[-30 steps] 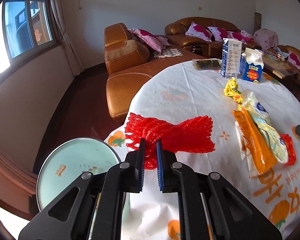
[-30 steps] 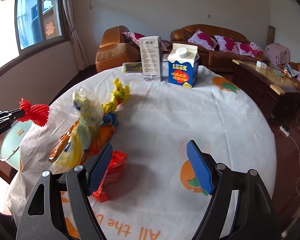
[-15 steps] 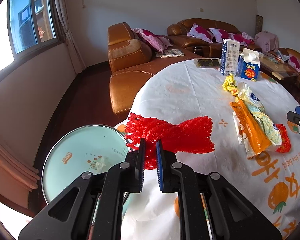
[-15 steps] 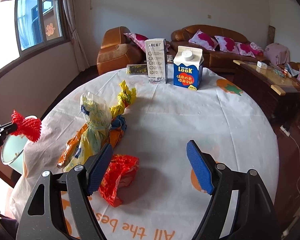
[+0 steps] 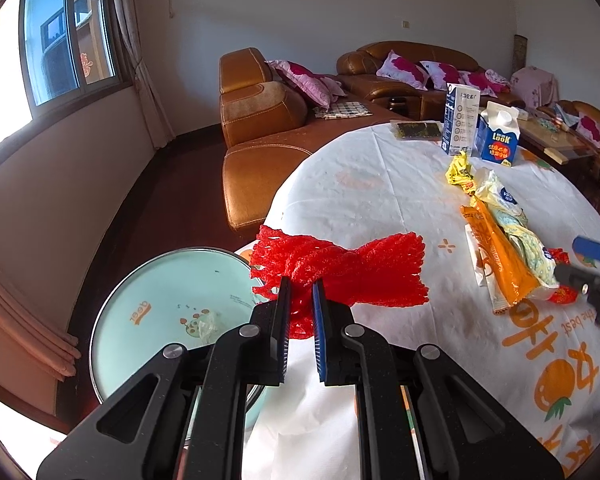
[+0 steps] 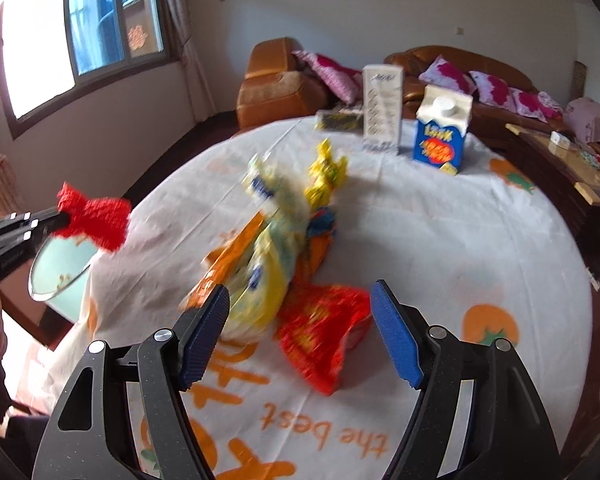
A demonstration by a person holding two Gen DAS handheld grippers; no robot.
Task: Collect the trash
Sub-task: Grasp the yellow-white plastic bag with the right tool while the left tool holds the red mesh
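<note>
Trash lies scattered on the round table (image 6: pixel 440 240), which wears a white cloth printed with orange fruit. Nearest, the left hand-held gripper (image 5: pixel 300 292) is clenched on a red foam net sleeve (image 5: pixel 340 272), carrying it over the table's edge, above and beside a pale green round bin (image 5: pixel 148 312) on the floor. The right hand-held gripper (image 6: pixel 300 316) has its blue-padded jaws closing, wide apart and touching nothing; between them in that blurred view lies a crumpled red foil wrapper (image 6: pixel 324 332), with a yellow and white plastic bag (image 6: pixel 268 272) and an orange snack packet (image 6: pixel 228 260) just beside it. A twisted yellow wrapper (image 6: pixel 328 176) sits a little further off. Toward the far edge stand a blue and white gable-top milk carton (image 6: pixel 442 132) and a tall white carton (image 6: pixel 382 108), a dark flat packet (image 5: pixel 418 130) near them. Brown leather sofas (image 5: pixel 268 120) with pink cushions stand behind.
</note>
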